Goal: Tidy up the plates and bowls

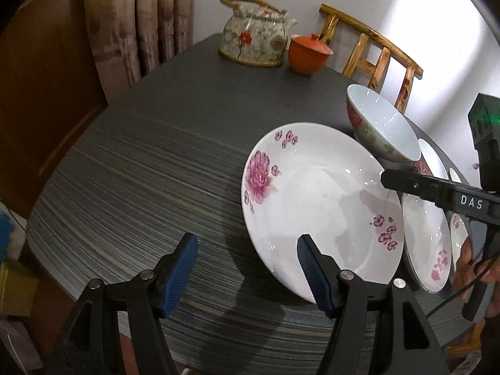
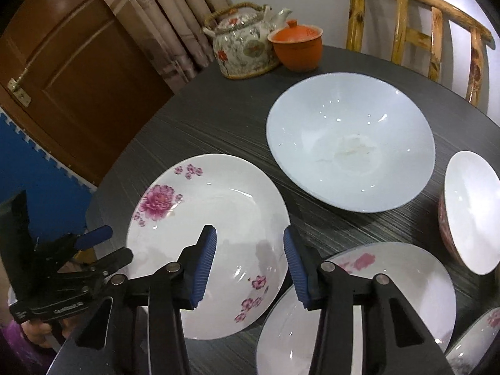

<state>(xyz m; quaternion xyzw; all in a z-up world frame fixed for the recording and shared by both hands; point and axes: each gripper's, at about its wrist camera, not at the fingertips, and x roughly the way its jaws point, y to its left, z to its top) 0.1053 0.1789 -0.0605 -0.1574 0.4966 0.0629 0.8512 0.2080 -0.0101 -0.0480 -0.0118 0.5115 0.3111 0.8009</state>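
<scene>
Evidently both the left gripper (image 1: pixel 247 270) and right gripper (image 2: pixel 250 267) hover with jaws open and empty over the peony plate (image 2: pixel 206 234), which lies on the bench (image 1: pixel 140 162) beside the pale bowl (image 2: pixel 350 143), so a careless pinch on its slick rim could skid it into that bowl.

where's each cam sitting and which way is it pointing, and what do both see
Left wrist: rides the left gripper, open, facing across the dark table toward the teapot; its own blue fingers show, with the right gripper entering at right.
Right wrist: rides the right gripper, open, above the near rim of the peony plate, facing the large white bowl; the left gripper shows at left.
Shared: peony plate, teapot, orange lidded cup, wooden chair.
</scene>
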